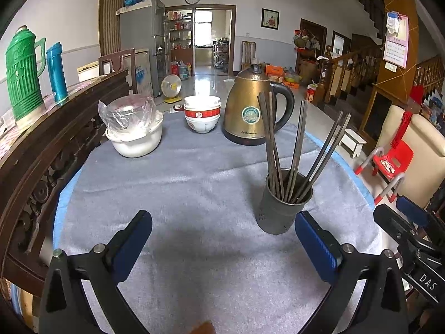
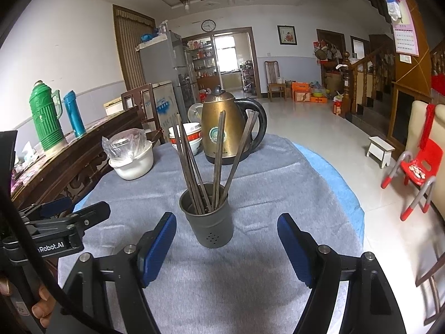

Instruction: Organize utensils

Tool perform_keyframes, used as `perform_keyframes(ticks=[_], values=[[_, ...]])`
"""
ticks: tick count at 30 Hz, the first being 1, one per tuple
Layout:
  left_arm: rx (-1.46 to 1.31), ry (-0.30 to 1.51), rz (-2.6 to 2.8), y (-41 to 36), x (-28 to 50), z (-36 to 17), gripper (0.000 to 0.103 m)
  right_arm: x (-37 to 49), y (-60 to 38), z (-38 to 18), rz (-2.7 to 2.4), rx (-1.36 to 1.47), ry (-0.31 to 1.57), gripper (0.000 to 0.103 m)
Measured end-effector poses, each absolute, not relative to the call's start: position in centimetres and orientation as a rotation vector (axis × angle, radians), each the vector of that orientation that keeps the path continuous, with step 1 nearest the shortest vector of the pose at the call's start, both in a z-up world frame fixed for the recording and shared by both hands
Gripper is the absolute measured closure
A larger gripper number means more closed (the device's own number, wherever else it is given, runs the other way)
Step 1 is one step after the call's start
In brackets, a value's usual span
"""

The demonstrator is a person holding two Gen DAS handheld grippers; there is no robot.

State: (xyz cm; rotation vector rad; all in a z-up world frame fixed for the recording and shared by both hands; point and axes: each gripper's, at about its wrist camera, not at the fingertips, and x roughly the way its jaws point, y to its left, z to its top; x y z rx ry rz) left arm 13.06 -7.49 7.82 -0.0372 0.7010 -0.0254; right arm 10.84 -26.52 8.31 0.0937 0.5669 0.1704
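Observation:
A dark grey metal holder [image 1: 281, 208] [image 2: 209, 220] stands upright on the grey cloth, with several dark chopsticks [image 1: 299, 147] [image 2: 218, 150] fanned out of its top. My left gripper [image 1: 224, 222] is open over bare cloth, and the holder stands just beyond its right fingertip. My right gripper [image 2: 226, 224] is open too. In the right wrist view the holder sits just beyond the two blue pads [image 2: 160, 245], apart from both. Nothing is held by either gripper. Each gripper shows at the edge of the other's view.
At the back of the round table [image 1: 66, 194] stand a gold kettle [image 1: 250, 108], stacked bowls [image 1: 202, 117] and a white pot [image 1: 133, 136] with a plastic-wrapped lid. A dark wooden sideboard [image 1: 55, 128] on the left carries a green thermos [image 1: 23, 78] and blue flask [image 1: 57, 72]. A red chair [image 2: 417, 167] stands right.

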Motion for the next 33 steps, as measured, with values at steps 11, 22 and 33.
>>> perform_keyframes(ticks=[11,22,33], values=[[-0.031,0.662,-0.045,-8.1,13.0,8.8,0.001,10.9,-26.4,8.6,0.172,0.081,0.562,0.025],[-0.028,0.654,-0.075,-8.9,13.4,9.3,0.001,11.1,-26.5,8.8,0.170,0.076,0.558,0.025],[0.002,0.629,-0.097,-10.1,13.4,9.8,0.000,11.3,-26.8,8.7,0.170,0.079,0.565,0.025]])
